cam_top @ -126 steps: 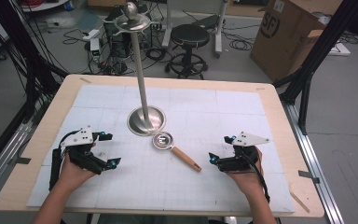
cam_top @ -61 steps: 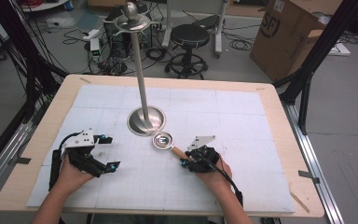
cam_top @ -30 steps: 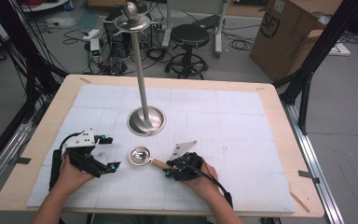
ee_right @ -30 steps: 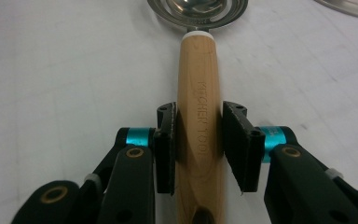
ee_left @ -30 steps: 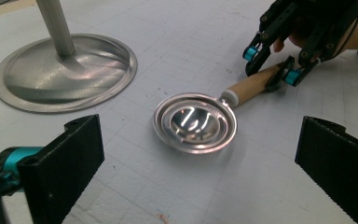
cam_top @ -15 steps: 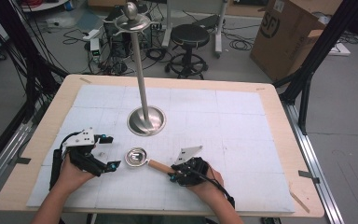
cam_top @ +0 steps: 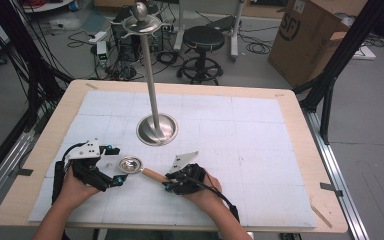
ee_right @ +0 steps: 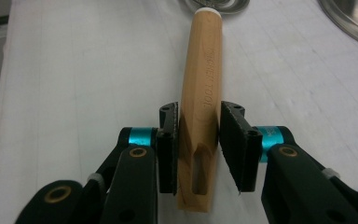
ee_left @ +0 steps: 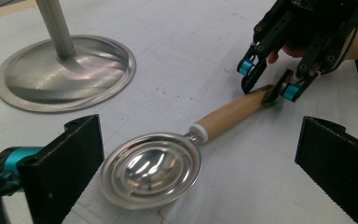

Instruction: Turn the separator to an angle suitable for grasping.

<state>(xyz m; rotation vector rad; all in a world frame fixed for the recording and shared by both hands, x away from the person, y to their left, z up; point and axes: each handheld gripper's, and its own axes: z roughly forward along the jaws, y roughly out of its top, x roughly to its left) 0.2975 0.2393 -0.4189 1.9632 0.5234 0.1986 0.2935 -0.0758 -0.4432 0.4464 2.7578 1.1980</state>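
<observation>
A small metal scoop (cam_top: 130, 164) with a wooden handle (cam_top: 154, 175) lies flat on the white mat, in front of the stand. My right gripper (cam_top: 167, 181) is shut on the far end of that handle (ee_right: 203, 70), with the pads (ee_right: 168, 140) pressed on both sides. In the left gripper view the scoop's bowl (ee_left: 151, 170) sits between the wide-apart jaws of my left gripper (ee_left: 200, 149), and the right gripper (ee_left: 268, 86) holds the handle's tip beyond it. The left gripper (cam_top: 116, 165) stands open just left of the bowl, not touching it.
A tall metal stand (cam_top: 150, 75) with a round base (cam_top: 157, 129) rises mid-table, behind the scoop. The white mat (cam_top: 260, 150) covers the wooden table (cam_top: 300, 115). A stool (cam_top: 204, 37) and a cardboard box (cam_top: 305, 35) stand on the floor beyond.
My right gripper came in from the right, closed on the scoop's handle and slid the scoop leftward until its bowl lay by the left gripper. The left gripper has stayed put.
</observation>
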